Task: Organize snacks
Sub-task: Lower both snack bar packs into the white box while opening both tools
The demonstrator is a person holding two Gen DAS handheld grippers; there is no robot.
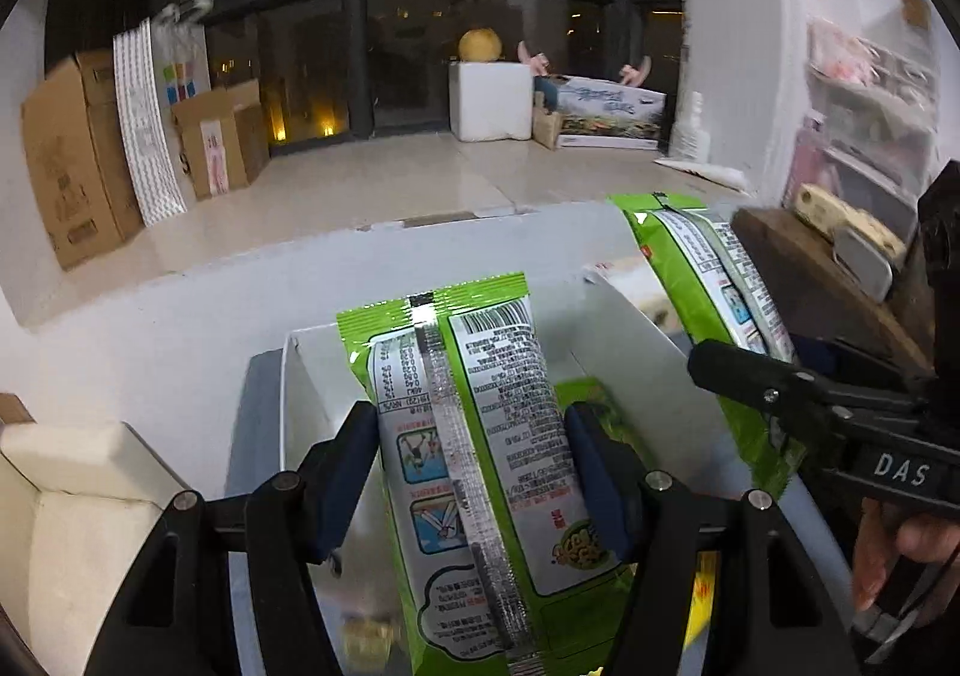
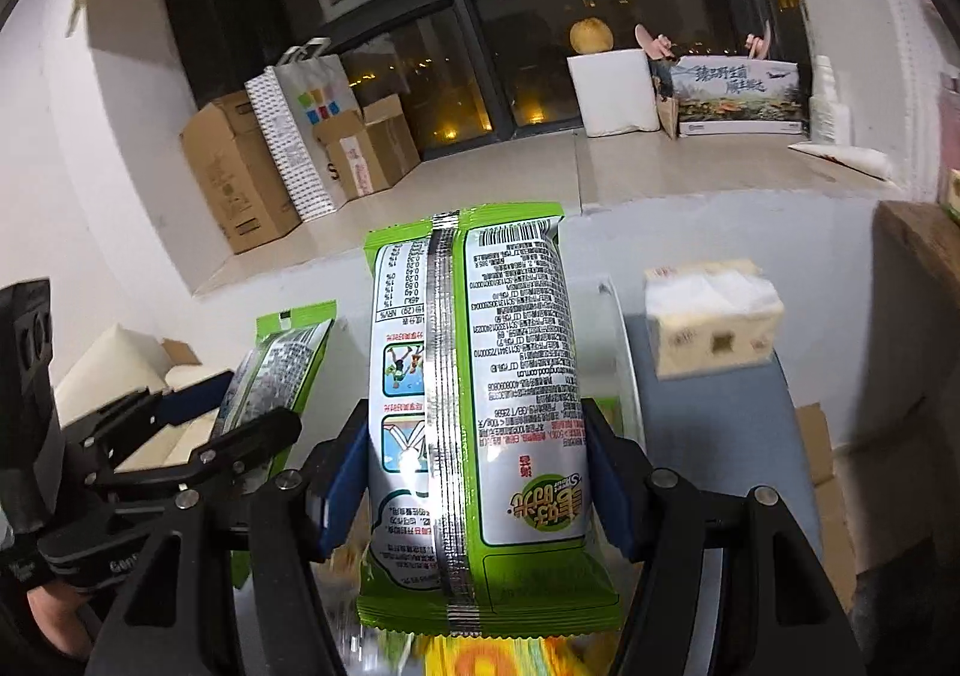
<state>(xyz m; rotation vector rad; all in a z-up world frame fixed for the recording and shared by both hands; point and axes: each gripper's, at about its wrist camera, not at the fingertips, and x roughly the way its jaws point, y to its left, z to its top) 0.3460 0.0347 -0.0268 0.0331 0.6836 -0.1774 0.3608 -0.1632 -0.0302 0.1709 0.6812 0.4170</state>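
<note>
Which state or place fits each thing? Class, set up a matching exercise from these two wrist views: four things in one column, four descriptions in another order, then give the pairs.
Things:
1. left gripper
2. right gripper
3. tissue pack
4. white bin

Descriptions:
A. lies on the grey surface, off to the right, touched by neither gripper
B. stands open-topped below the left gripper's packet
C. shut on a green snack packet, seen in the left wrist view
D. shut on another green packet, held upright

Pairs: 1-C, 2-D, 3-A, 4-B
</note>
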